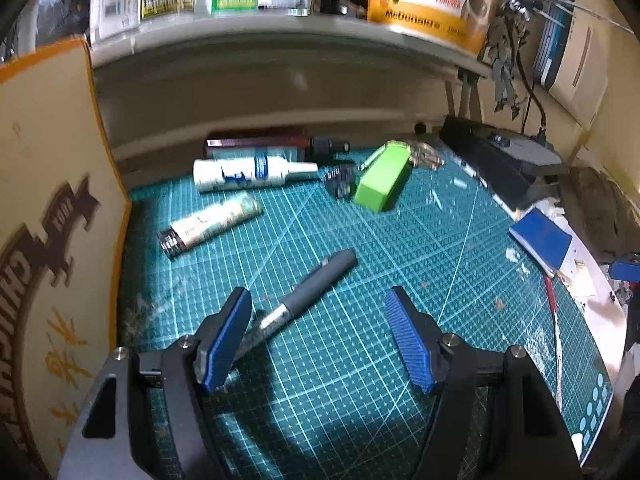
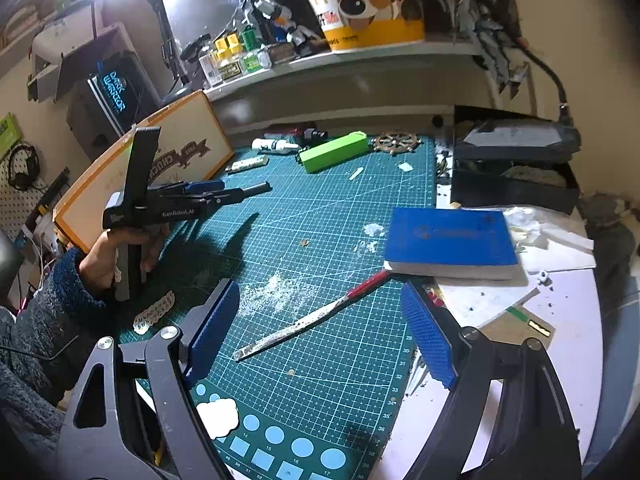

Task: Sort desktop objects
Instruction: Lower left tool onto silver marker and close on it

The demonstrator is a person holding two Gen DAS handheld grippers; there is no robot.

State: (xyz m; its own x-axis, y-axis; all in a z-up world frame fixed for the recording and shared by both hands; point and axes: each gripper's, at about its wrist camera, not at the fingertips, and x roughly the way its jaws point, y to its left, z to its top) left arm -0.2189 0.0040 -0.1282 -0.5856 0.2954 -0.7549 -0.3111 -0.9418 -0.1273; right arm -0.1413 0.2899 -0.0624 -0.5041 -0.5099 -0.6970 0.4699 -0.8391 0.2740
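One marker (image 1: 308, 296), cap up-right, diagonal.

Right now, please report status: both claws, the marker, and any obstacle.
Left claw open, marker lies by its left pad, not gripped. Right claw open, empty, above file. Nothing blocks marker; tube lies apart.
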